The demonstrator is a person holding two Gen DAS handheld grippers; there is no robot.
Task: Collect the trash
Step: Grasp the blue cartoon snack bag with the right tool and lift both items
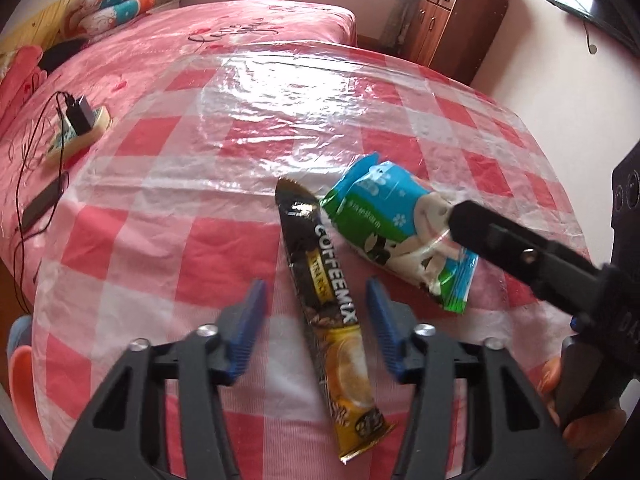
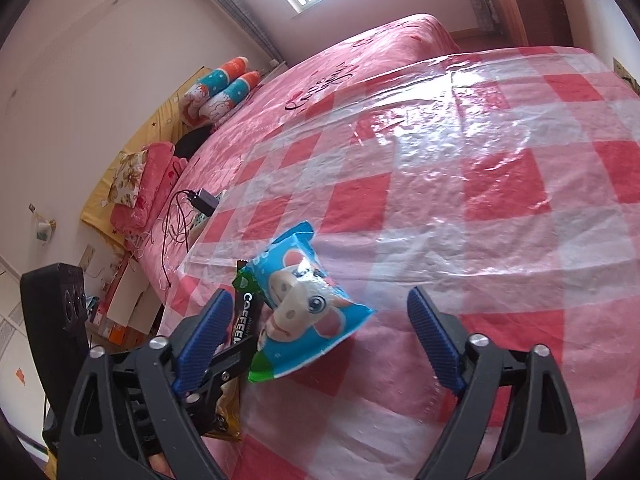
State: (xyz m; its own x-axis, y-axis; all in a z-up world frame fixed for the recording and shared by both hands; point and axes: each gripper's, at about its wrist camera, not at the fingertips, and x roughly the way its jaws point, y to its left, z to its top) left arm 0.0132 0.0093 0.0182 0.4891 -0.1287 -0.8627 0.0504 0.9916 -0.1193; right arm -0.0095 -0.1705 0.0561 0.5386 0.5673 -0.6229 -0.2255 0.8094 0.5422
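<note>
A long black and gold Coffeemix sachet (image 1: 326,296) lies on the pink checked, plastic-covered table (image 1: 160,240). My left gripper (image 1: 316,308) is open and straddles the sachet, one blue pad on each side. A blue and green snack wrapper with a cartoon cow (image 1: 400,236) lies just right of the sachet. In the right wrist view the wrapper (image 2: 304,308) sits between the open jaws of my right gripper (image 2: 320,320), nearer the left pad, with the sachet (image 2: 244,320) partly hidden behind that pad. The right gripper's finger (image 1: 516,252) reaches over the wrapper in the left wrist view.
A pink bed (image 1: 180,48) stands behind the table with pillows (image 1: 112,4), a charger on a small box (image 1: 80,120) and a cable. A wooden cabinet (image 1: 452,20) stands at the back right. The table's far part (image 2: 500,160) bears only the shiny plastic sheet.
</note>
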